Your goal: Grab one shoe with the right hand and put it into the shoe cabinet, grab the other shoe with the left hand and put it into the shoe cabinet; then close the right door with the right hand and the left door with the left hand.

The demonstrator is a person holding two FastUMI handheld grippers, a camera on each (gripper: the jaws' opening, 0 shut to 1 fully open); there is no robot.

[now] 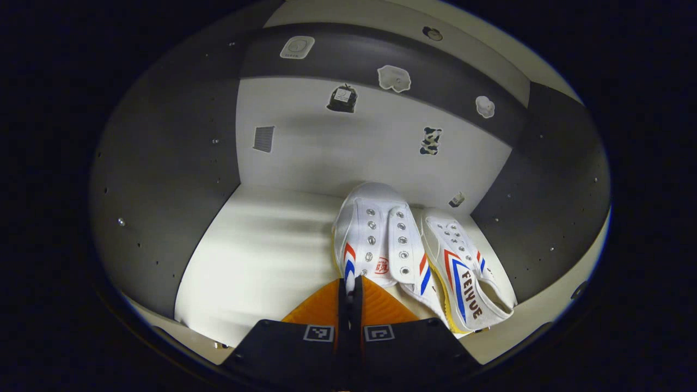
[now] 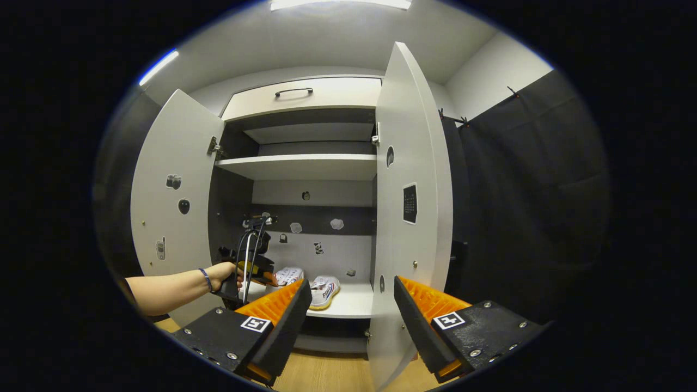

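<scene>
Your left gripper (image 1: 350, 288) pinched what looked like the left shoe's (image 1: 375, 239) heel inside the shoe cabinet (image 2: 305, 163), while your right gripper (image 2: 353, 305) gaped wide.

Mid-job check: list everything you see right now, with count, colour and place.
shoes: 2, white with red and blue stripes, side by side on the lower shelf
shoe cabinet: 1, white shelves, dark inner walls
doors: 2, white, both open
stickers: several, on the back wall
drawer: 1, white, above the cabinet
left gripper: 1, shut on the nearer shoe's heel
right gripper: 1, open, before the cabinet
hand: 1, holding the left gripper
</scene>
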